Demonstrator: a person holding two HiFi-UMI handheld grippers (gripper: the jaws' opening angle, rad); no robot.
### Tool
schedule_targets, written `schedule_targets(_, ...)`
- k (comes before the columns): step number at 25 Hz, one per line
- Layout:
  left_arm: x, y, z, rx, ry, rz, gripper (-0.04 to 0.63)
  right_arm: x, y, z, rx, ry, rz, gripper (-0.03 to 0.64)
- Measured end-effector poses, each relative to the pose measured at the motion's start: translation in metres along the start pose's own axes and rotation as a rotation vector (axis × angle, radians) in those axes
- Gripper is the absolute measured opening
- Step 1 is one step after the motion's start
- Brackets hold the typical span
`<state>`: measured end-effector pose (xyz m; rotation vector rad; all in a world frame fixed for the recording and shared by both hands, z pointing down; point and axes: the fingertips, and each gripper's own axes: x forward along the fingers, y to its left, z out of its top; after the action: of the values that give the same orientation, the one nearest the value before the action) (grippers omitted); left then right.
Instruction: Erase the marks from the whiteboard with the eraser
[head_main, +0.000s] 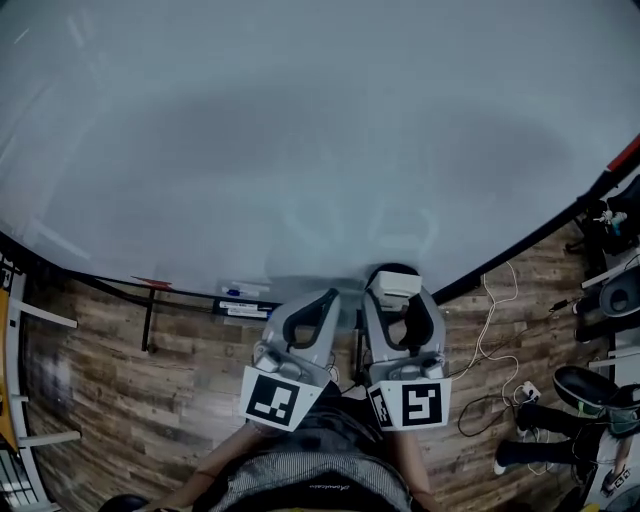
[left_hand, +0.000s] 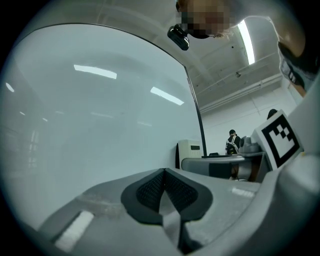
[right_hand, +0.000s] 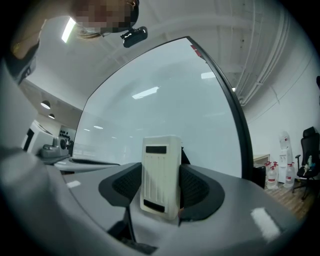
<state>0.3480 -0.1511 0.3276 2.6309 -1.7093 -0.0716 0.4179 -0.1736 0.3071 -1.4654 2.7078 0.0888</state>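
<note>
White plastic eraser (right_hand: 161, 170) pinched between the jaws of the right gripper (right_hand: 161, 189), pale whiteboard (head_main: 300, 140) just ahead of it — left gripper (left_hand: 164, 189) close beside, jaws closed together, holding nothing.

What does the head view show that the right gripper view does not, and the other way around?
Only the head view shows the white cables on the floor and the two marker cubes. Only the right gripper view shows a ceiling light and white bottles. Both show the whiteboard and the eraser held in the right gripper.
</note>
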Motion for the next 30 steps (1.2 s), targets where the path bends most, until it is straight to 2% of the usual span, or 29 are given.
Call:
schedule_targets(5, -0.004, 0.030, -0.002, -0.010, 0.003, -0.027, 0.003, 0.024, 0.030, 0.000, -0.001, 0.003, 0.007, 0.241)
schedule_targets(15, -0.033, 0.090, -0.005, -0.024, 0.016, -0.041, 0.003, 0.052, 0.080, 0.002, 0.005, -0.010, -0.033, 0.241)
schedule_targets(20, -0.040, 0.095, 0.005, -0.018, 0.009, -0.057, 0.003, 0.052, 0.090, 0.011, 0.000, -0.017, -0.040, 0.241)
schedule_targets(30, -0.089, 0.161, -0.005, -0.030, -0.004, -0.059, 0.003, 0.091, 0.176, -0.002, -0.015, -0.012, -0.007, 0.241)
